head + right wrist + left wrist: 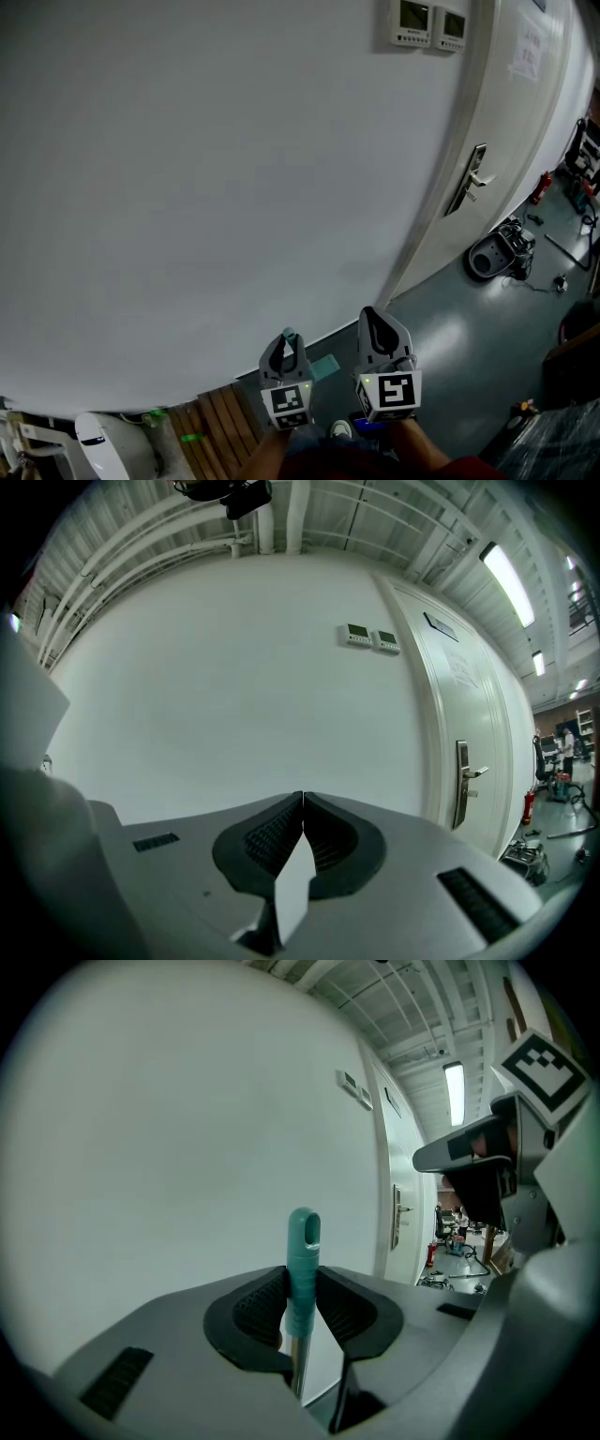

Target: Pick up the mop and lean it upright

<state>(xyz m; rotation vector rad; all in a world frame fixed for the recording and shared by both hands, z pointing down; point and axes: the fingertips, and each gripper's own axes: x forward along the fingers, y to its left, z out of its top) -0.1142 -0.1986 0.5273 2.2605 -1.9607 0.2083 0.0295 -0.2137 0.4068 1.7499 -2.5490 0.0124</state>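
Observation:
The mop's teal handle end (pixel 303 1258) stands upright between the jaws of my left gripper (pixel 302 1290), which is shut on it; the metal shaft drops out of sight below the jaws. In the head view the teal tip (pixel 290 335) pokes up from the left gripper (pixel 285 351), close to the white wall (pixel 206 187). A teal patch (pixel 325 367) on the floor beside it may be the mop head. My right gripper (pixel 374 324) hangs just to the right, shut with nothing between its pads (pixel 302 805). In the left gripper view the right gripper (pixel 506 1176) fills the right side.
A white door (pixel 506 122) with a metal lever handle (pixel 474 176) is at the right. Two wall panels (pixel 427 22) hang above. A black round machine (pixel 497 251) and cables lie on the grey floor. Wooden slats (pixel 220 422) and a white object (pixel 94 439) are at the lower left.

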